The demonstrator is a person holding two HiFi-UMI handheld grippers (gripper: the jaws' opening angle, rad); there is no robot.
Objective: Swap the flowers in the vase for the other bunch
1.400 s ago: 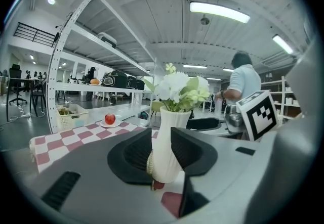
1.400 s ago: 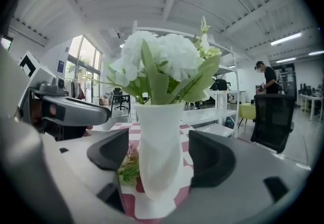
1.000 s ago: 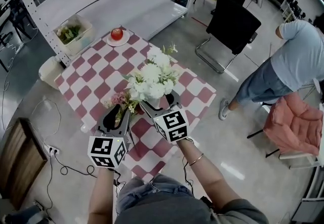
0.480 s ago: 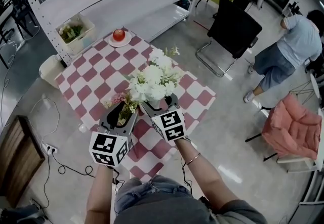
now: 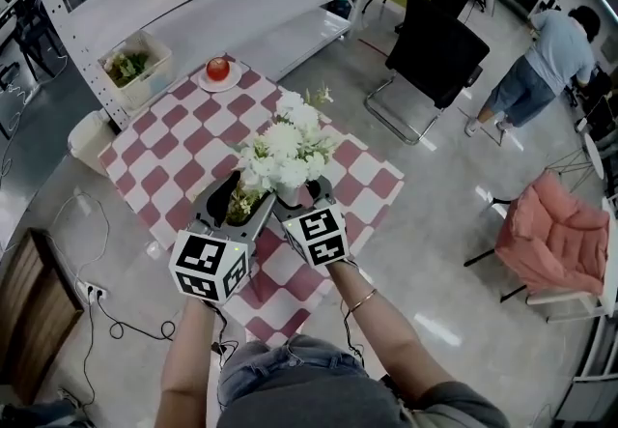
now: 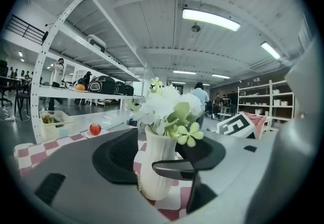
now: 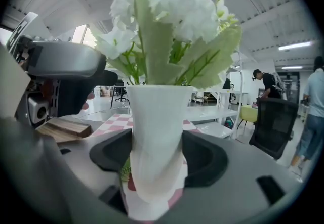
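The left gripper (image 5: 243,196) is hovering with its jaws spread wide. They have just been opening, and its own view is showing nothing between the pads, only the vase (image 6: 156,167) standing beyond them. Compared with a second ago, it is sitting a little higher and nearer the vase. Beneath it the other bunch (image 5: 239,209) is lying loose on the checked tablecloth (image 5: 183,127), just left of the vase, with only its leaves showing. In the middle, the white flowers (image 5: 283,143) are standing upright in the vase, near the table's front edge. On the right, the right gripper (image 7: 158,157) is reaching level around the vase body. Its jaws have just been closing, and both pads are now looking flush against the vase's sides. This probably means the loose bunch has been let go and the vase is being steadied. Which bunch counts as the new one is not showing, so the swap may be finishing or only beginning.
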